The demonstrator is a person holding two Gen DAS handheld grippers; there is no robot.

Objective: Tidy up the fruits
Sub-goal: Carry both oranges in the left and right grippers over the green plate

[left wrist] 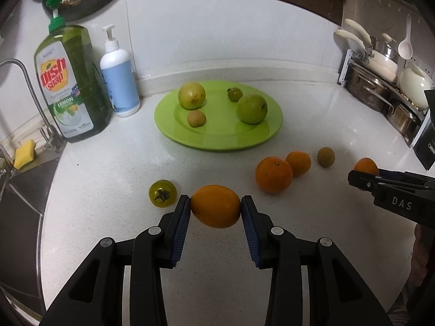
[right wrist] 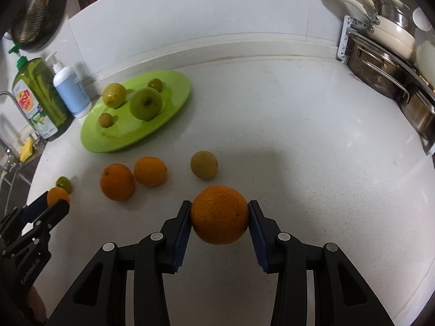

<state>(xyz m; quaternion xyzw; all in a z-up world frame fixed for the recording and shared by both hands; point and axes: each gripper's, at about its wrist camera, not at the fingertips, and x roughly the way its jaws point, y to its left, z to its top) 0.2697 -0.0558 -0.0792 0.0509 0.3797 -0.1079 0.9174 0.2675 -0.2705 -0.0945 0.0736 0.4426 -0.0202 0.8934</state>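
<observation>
My left gripper is shut on a smooth orange fruit above the counter's front. My right gripper is shut on a round orange; it shows in the left wrist view at the right. A green plate holds two green apples, a small green tomato and a brownish longan. On the counter lie two oranges, another longan and a green tomato.
A dish soap bottle and a white pump bottle stand at the back left by a sink with a faucet and yellow sponge. Pots and pans on a rack fill the right. A dark box stands at the right edge.
</observation>
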